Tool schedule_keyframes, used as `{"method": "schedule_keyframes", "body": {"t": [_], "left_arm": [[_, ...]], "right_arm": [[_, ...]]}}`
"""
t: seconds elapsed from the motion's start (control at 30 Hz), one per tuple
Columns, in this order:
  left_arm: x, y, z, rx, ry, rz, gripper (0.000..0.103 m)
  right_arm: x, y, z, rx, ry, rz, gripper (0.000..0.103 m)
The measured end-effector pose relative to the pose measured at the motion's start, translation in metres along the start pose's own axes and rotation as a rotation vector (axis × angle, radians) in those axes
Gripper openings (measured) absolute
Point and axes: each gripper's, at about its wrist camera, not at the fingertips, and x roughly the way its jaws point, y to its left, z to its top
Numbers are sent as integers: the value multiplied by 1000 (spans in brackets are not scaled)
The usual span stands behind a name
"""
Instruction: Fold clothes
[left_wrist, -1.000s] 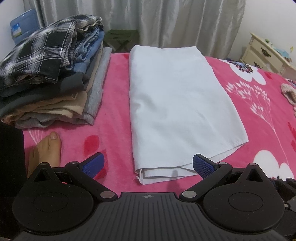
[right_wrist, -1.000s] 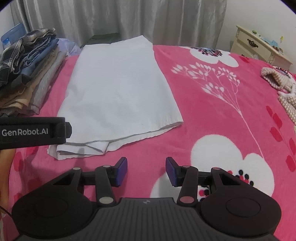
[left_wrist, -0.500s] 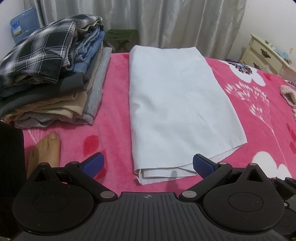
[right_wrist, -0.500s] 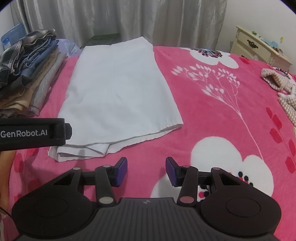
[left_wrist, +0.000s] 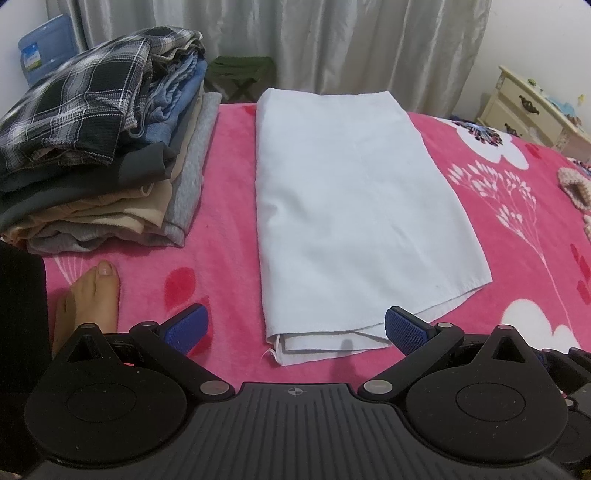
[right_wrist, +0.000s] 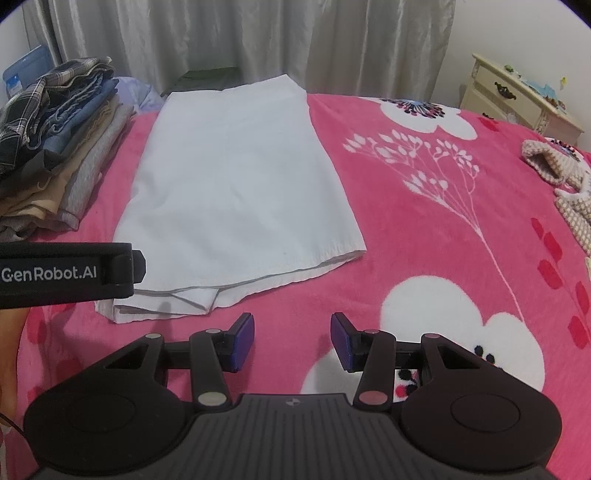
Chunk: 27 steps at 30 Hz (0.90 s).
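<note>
A white garment (left_wrist: 351, 206) (right_wrist: 236, 184) lies flat and folded lengthwise on the pink flowered blanket (left_wrist: 517, 236). Its layered hem faces me. My left gripper (left_wrist: 295, 328) hovers open and wide over the near hem, nothing between its blue pads. My right gripper (right_wrist: 291, 341) is open too, over bare blanket (right_wrist: 443, 221) just right of the garment's near corner, holding nothing. A pile of folded clothes (left_wrist: 99, 155) (right_wrist: 55, 147), topped by a plaid shirt, stands to the left of the garment.
A person's bare foot (left_wrist: 92, 299) rests on the blanket at the near left. A knitted beige item (right_wrist: 554, 177) lies at the right edge. A cream dresser (right_wrist: 517, 99), grey curtains, a blue water bottle (left_wrist: 44, 48) and a green stool (left_wrist: 240, 74) stand behind the bed.
</note>
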Motion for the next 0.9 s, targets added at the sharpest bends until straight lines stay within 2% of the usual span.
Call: {"method": "schedule_keyframes", "body": {"t": [0.9], "left_arm": [[3,-1,-2,4,13,-1,103]], "right_arm": [[2,3,2,-16,1,-3,49]]}}
